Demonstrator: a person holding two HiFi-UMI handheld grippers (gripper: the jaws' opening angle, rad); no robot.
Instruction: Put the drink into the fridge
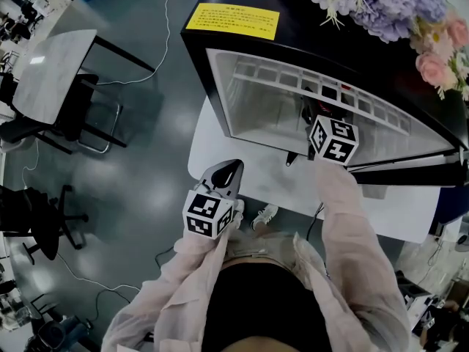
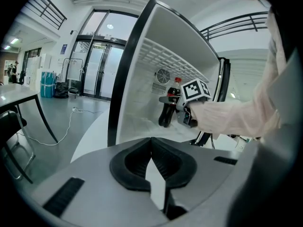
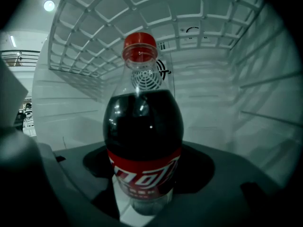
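The drink is a cola bottle (image 3: 143, 126) with a red cap and a red label. It stands upright inside the open white fridge (image 1: 220, 86), under a wire shelf (image 3: 156, 27). My right gripper (image 3: 142, 176) reaches into the fridge and is shut on the bottle at its label. From the left gripper view, the bottle (image 2: 169, 109) and the right gripper (image 2: 187, 110) sit deep in the fridge near the back wall's fan. My left gripper (image 2: 151, 143) hangs outside the fridge in front of its opening, shut and with nothing in it.
The fridge has a black outer shell with a yellow notice (image 1: 232, 20) on top, and artificial flowers (image 1: 381, 2) beside it. It sits on a low white platform (image 1: 212, 149). A grey table (image 1: 55, 72), black chairs and floor cables lie to the left.
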